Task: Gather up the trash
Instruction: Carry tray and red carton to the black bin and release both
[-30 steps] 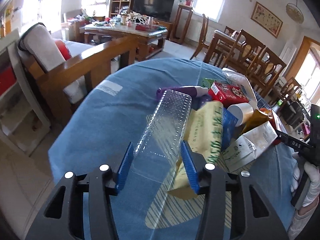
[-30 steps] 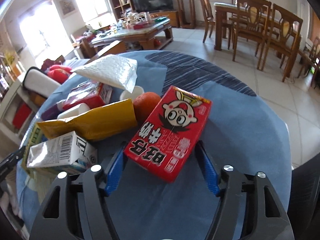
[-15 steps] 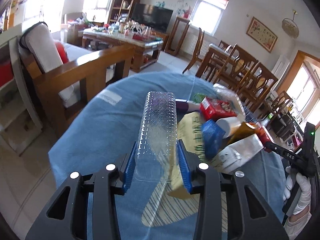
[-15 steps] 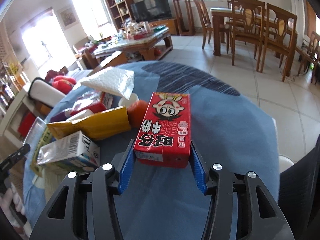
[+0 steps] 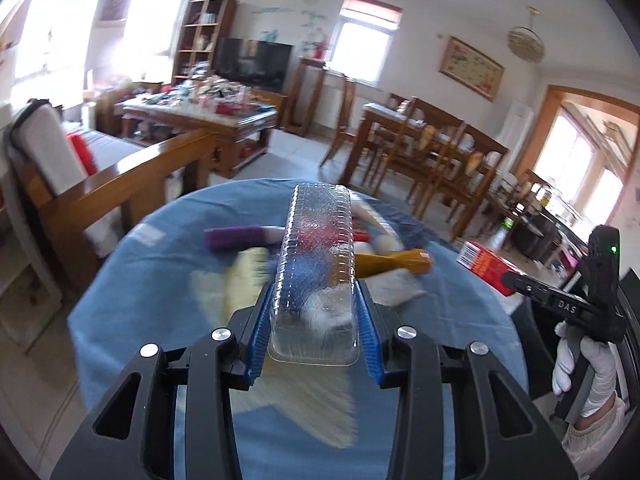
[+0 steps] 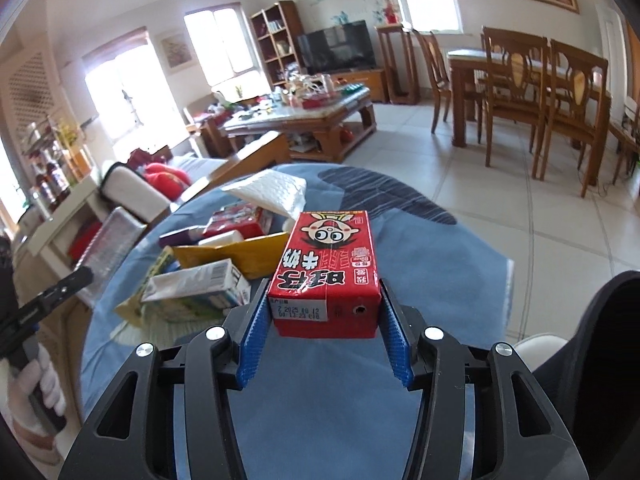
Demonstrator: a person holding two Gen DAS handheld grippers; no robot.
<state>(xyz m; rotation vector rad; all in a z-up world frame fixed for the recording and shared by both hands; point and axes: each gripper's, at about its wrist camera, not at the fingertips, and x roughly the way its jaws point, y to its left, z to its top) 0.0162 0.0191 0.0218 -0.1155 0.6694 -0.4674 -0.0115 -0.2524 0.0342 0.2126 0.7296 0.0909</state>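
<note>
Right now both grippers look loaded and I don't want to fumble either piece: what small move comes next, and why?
Probably carry both clear of the table toward wherever trash goes; no bin shows. The left gripper clamps the clear tray, the right gripper the red carton, both off the pile.

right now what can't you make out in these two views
- Left wrist view: trash pile on the blue tablecloth smeared by motion blur, also hidden behind the clear plastic tray.
- Right wrist view: orange fruit not visible, behind the red milk carton.
- Both views: no trash bin in frame.
</note>
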